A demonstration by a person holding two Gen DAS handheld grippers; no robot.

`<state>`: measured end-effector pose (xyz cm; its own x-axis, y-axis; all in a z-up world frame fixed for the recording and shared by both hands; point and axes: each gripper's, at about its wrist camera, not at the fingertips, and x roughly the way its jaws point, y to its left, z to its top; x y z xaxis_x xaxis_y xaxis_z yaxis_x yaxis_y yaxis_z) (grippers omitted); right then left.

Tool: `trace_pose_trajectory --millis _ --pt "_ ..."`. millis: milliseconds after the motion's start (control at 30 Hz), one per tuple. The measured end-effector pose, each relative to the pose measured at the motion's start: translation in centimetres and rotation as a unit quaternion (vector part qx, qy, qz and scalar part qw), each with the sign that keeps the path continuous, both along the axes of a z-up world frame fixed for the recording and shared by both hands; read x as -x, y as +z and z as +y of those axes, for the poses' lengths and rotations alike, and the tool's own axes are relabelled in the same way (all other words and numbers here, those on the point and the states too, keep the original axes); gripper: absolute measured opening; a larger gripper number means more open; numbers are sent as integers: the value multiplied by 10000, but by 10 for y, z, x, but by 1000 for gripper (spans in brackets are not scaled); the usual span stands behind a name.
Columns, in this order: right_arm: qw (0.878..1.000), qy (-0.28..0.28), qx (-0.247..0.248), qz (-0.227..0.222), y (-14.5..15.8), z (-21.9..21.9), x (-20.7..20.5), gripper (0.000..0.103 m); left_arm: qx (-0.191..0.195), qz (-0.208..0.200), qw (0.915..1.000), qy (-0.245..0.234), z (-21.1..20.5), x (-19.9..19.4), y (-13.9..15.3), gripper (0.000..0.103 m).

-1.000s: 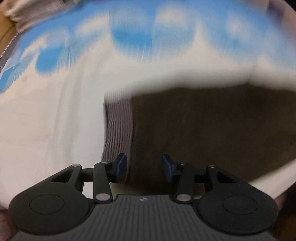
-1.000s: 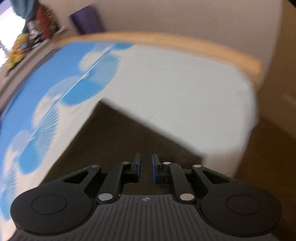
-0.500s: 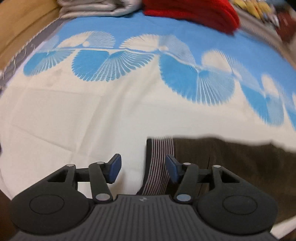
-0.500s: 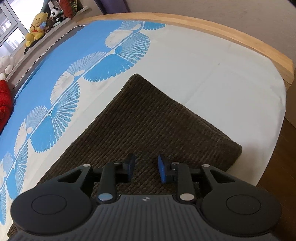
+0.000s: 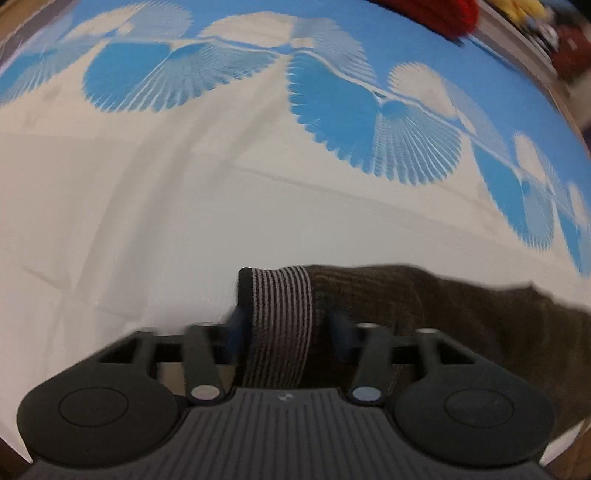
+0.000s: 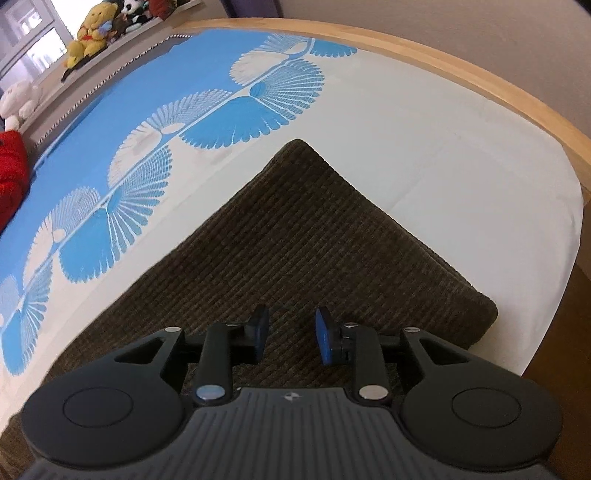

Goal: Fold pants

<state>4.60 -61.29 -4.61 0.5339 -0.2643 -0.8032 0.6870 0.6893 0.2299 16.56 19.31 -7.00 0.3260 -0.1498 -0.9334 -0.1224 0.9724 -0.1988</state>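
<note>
Dark brown corduroy pants (image 6: pixel 303 236) lie flat on the bed, a folded end pointing away in the right wrist view. In the left wrist view the pants (image 5: pixel 443 306) show their striped grey ribbed cuff (image 5: pixel 282 317). My left gripper (image 5: pixel 282 326) is open with the cuff lying between its blue pads, not pinched. My right gripper (image 6: pixel 290 334) is open and empty, hovering just above the corduroy near the pants' near edge.
The bed sheet (image 6: pixel 424 140) is white with blue fan patterns (image 5: pixel 402 136). A wooden bed frame (image 6: pixel 480 77) curves along the far right edge. A red cloth (image 6: pixel 11 173) and soft toys (image 6: pixel 92 33) sit at the far left; floor shows at right.
My left gripper slid right and forward so the striped cuff now sits between its fingers. My right gripper opened from nearly shut and hovers over the pants.
</note>
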Motion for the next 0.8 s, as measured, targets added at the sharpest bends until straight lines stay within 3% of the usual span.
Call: trace_pose_trajectory --millis 100,167,200,267,300,367,467,533,600,633,700,767,800 --pt "10000 5 17 11 0 2 -1 29 205 -344 9992 83 0 11 24 25" --pt "10000 -1 25 -20 1 3 -2 29 -221 -522 9982 -205 -9 21 32 25" --pt "10000 3 34 -40 1 3 -2 29 -461 -394 9977 -299 -13 22 26 25" --pt "10000 7 85 -46 2 4 -2 29 -846 -5 9957 -376 -17 19 7 34" --pt "9999 -9 106 -14 1 4 -3 29 -1035 1 9937 -440 -20 18 4 45" --pt "9999 -60 84 23 0 2 -3 29 -1283 -153 9904 -488 -26 19 12 50" --pt "9999 -123 39 44 -1 1 -1 29 -1469 -845 9844 -481 -39 28 41 48" --pt "9999 -41 79 55 0 4 -1 29 -1019 -1208 9845 -757 -48 34 54 48" --pt "9998 51 189 76 1 7 -1 29 -174 -1059 9881 -1102 -55 35 52 48" --pt "9996 87 239 95 1 8 -2 29 -45 -932 9869 -1313 -62 35 46 47" --pt "9993 138 308 131 0 9 -2 29 -535 -810 9819 -1627 -75 33 33 43" --pt "9993 140 324 95 1 10 -3 29 -1392 -402 9721 -1844 -80 27 3 34" --pt "9994 136 307 50 2 10 -3 29 -1831 -144 9644 -1901 -80 26 -13 17"
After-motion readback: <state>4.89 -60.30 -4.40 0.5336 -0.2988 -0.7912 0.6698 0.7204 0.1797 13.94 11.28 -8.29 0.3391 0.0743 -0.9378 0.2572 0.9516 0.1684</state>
